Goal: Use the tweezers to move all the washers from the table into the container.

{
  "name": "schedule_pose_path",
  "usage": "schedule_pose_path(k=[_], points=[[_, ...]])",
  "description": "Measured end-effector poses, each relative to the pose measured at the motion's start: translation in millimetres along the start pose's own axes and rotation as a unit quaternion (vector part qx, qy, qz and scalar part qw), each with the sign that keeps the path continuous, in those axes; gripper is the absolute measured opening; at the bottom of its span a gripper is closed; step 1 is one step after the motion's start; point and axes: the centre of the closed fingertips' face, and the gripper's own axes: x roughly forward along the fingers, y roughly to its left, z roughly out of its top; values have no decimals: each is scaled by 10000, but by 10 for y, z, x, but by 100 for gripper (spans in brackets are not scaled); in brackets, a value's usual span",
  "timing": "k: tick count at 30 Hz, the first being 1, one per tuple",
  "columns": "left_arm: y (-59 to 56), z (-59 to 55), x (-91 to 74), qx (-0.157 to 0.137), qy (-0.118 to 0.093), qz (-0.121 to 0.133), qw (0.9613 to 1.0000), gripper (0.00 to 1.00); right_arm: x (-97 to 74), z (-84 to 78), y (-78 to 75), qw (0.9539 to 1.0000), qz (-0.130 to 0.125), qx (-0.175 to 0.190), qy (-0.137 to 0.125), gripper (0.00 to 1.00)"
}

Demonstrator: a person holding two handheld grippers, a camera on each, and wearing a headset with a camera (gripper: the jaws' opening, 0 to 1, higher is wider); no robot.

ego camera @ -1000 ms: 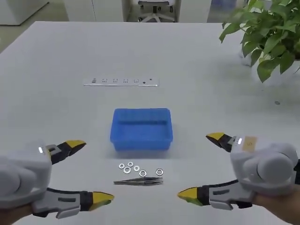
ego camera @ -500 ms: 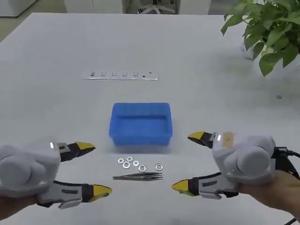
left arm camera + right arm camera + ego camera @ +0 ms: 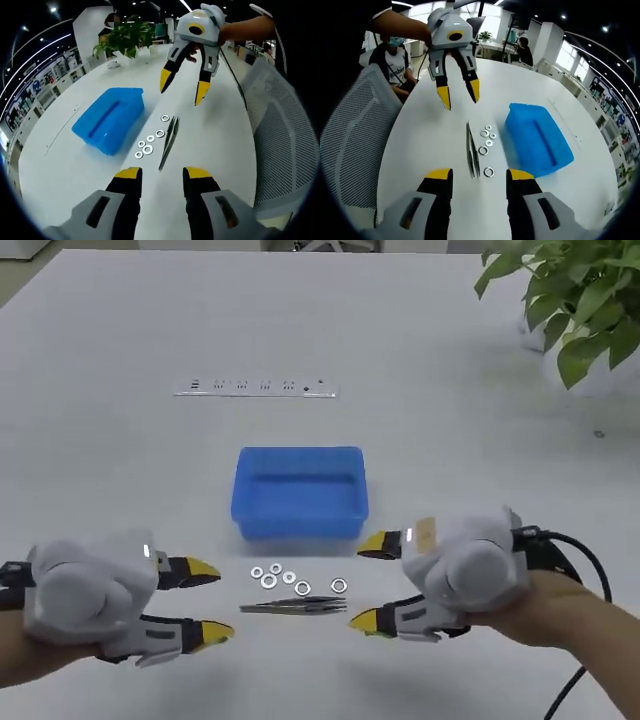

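We held both grippers low over the table (image 3: 120,330) by its near edge, one on either side of the work. The left gripper (image 3: 220,600) had its jaws parted by a moderate gap and held nothing. The right gripper (image 3: 358,584) was likewise open and empty, its jaws spread a little wider, and a black cable (image 3: 590,575) trailed from it. The two sets of tips pointed at each other across the tweezers (image 3: 295,606).

The tweezers lay flat on the table, running along the near edge, with neither gripper touching them. Six washers (image 3: 289,578) lay loose just beyond them: five bunched together and one a little apart, nearer the right gripper. We could not tell whether any washer touched the tweezers. The blue container (image 3: 300,520) stood just past the washers, further from the near edge, and we saw no washer inside it.

A power strip (image 3: 257,388) lay beyond the container, toward the far edge. A plant (image 3: 575,300) stood at the far right corner.
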Motion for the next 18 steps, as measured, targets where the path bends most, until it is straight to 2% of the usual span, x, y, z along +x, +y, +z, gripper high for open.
schedule_pose_path(k=[6,10,18], points=[[-10,-65,80,158,224,-170,9995,29,171,19,47,9990,344,-245,150,34],[1,-109,139,239,344,-278,9987,27,273,0,74,9974,531,-372,302,29],[-24,-136,261,461,521,-503,9963,23,409,-50,86,9953,680,-447,521,23]])
